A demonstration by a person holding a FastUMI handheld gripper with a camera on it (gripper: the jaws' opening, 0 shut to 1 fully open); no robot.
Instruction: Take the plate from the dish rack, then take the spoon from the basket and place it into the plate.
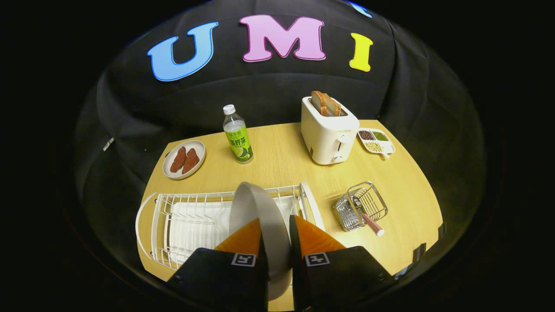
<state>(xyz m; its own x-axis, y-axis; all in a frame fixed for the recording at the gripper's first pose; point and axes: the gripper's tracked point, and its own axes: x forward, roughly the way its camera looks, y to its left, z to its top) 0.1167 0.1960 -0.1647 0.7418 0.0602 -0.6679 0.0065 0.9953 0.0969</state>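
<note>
Plate: grey, held on edge between the two fingers, seen nearly edge-on. Its long axis runs near-to-far, far rim curving up and slightly left above the fingertips, near rim dropping down between the finger bodies. Broad face turned left. Gripper is clamped on the plate, one finger pressing each face.

Plate sits over the right part of the dish rack; cannot tell whether it touches the wires or is clear of them. Rack is white wire on a white tray, long axis left-right, on the near-left of the wooden table.

Right of the rack, apart from it: wire basket, tilted. Spoon stands in it, striped handle sticking out toward near-right; bowl end hidden inside the basket.

Far side of the table, left to right:
- small plate with two red-brown pieces of food, far-left
- upright bottle, green label, white cap
- white toaster, bread slices standing in the slot
- divided dish just right of the toaster, holding beans or grains in separate compartments
</note>
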